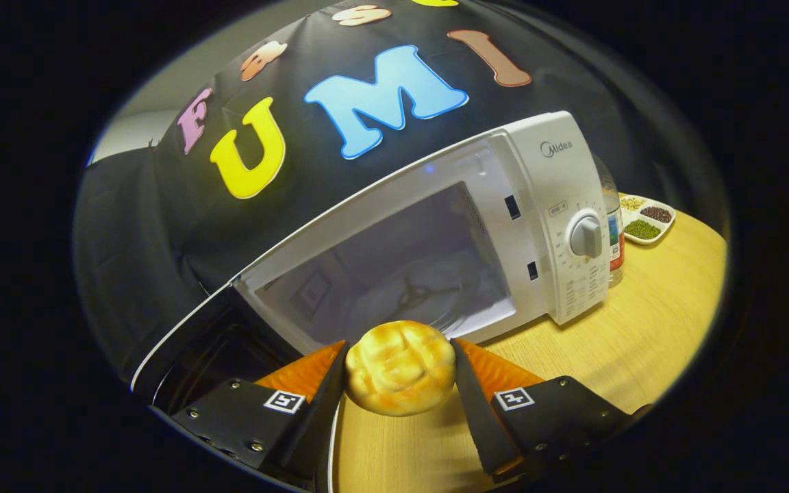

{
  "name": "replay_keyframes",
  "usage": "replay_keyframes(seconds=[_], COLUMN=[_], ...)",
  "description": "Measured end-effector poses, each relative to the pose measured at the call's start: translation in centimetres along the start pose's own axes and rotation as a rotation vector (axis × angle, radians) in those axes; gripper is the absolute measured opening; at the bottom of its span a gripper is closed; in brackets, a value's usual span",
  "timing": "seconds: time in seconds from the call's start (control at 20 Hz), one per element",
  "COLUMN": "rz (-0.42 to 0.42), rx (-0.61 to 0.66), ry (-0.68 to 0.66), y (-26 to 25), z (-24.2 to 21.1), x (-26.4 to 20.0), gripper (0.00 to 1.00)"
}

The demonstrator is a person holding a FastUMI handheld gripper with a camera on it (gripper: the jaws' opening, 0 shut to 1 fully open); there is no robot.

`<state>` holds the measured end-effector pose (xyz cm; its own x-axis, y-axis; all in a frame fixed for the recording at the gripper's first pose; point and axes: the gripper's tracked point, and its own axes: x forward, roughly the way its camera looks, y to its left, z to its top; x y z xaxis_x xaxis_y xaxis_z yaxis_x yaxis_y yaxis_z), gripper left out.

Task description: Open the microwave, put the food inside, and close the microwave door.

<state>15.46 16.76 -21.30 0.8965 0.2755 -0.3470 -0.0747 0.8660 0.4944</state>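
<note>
Bread roll (400,367) sits clamped between the two fingers of the gripper (400,373), lifted above the wooden table (641,342) and aimed at the microwave (435,246) just beyond, so it can go straight into the cavity. The door (189,342) hangs open to the left. The control panel (566,219) carries the Midea name. A bottle (615,233) and a divided dish (648,219) stand behind.

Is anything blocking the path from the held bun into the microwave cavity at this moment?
Nothing visible does. The claw is shut on the bun, just ahead of the microwave opening. The door is swung open to the side, and the cavity beyond the bun looks free of other items.
</note>
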Motion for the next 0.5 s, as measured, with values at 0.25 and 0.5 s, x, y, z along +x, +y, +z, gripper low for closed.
replay_keyframes(seconds=[0.25,0.5], rz=[-0.019,-0.046], rx=[0.064,0.134], ry=[-0.041,-0.082], y=[-0.4,-0.8], z=[0.8,1.2], x=[4.5,8.0], gripper=[0.85,0.85])
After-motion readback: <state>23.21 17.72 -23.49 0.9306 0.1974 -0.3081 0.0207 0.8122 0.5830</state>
